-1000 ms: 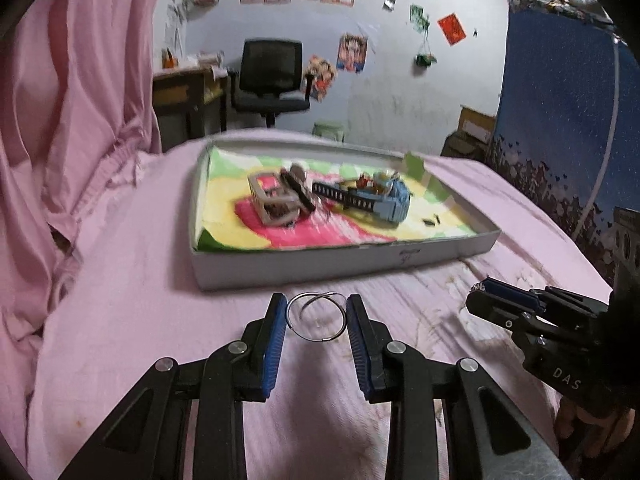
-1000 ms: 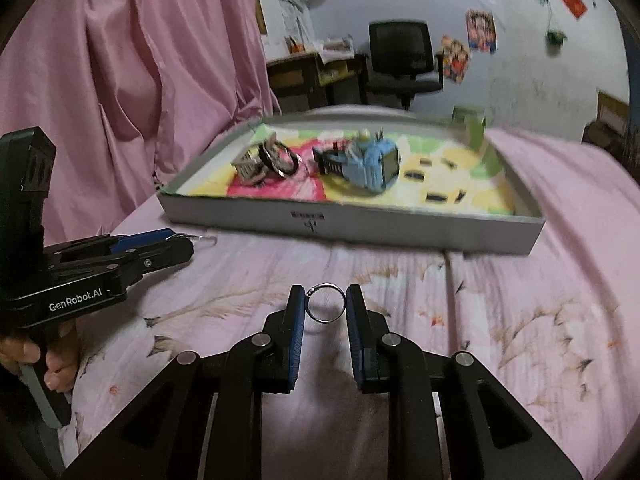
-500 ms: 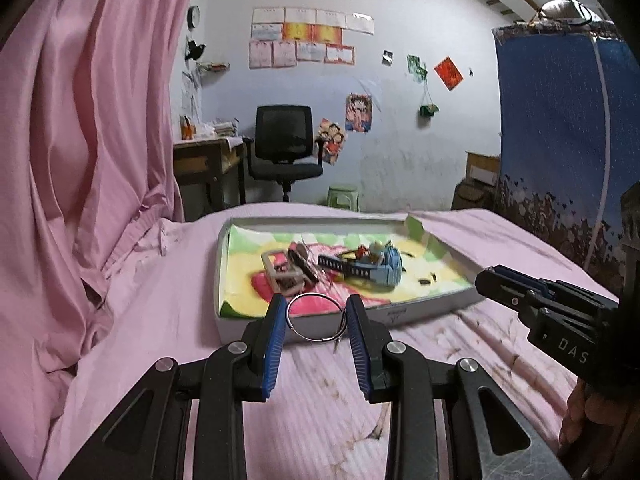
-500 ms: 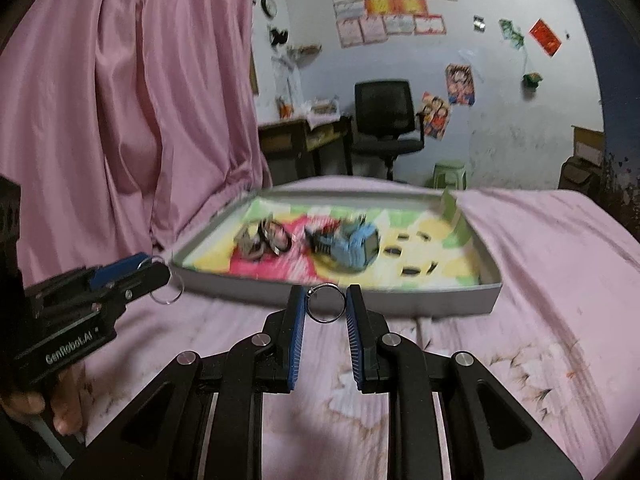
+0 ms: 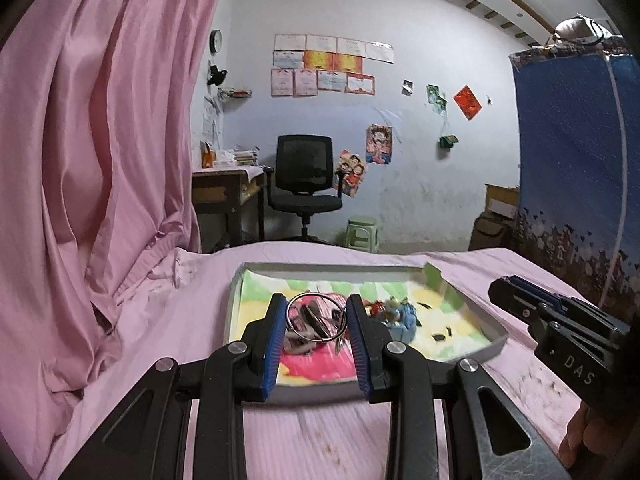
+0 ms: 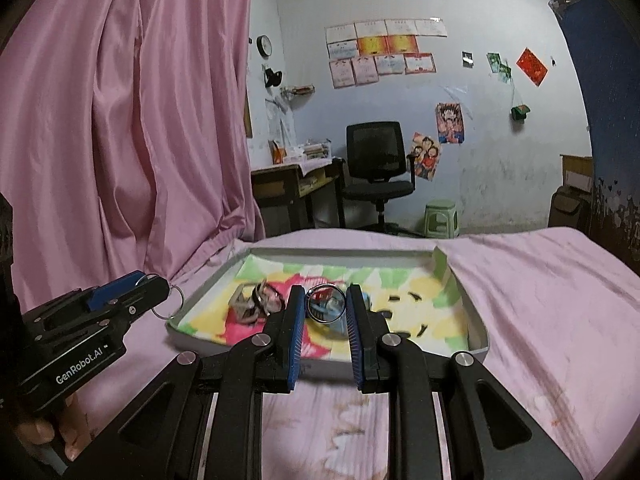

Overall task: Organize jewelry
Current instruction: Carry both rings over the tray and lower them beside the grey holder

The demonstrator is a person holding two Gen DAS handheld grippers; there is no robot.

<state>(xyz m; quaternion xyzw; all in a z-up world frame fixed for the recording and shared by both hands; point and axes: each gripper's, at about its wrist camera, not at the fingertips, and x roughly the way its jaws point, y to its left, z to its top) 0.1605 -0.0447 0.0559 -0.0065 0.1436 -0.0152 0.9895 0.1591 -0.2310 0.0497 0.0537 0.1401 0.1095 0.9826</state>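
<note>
- Jewelry sits partly sorted: a shallow tray [image 6: 478, 340] on the pink bedspread [image 6: 560, 300] already holds a blue watch [image 5: 404, 316], a grey buckle-like piece with dark bands [image 6: 256, 304] and a few small dark bits [image 6: 412, 296] on its colourful lining.
- Left gripper [image 5: 316, 316] is clamped on a large thin wire ring [image 5: 314, 312], pinched between its blue pads and held in the air in front of the tray's near wall.
- Right gripper [image 6: 325, 308] is clenched on a smaller, thicker silver ring [image 6: 325, 307], likewise lifted clear of the bedspread and aimed at the tray.
- Both rings are off the bed but not yet in the tray, so the pick-up appears done and the placing is what remains.
- No other loose jewelry shows on the bedspread in either view; these two rings may be the last pieces, though parts of the bed lie out of sight.
</note>
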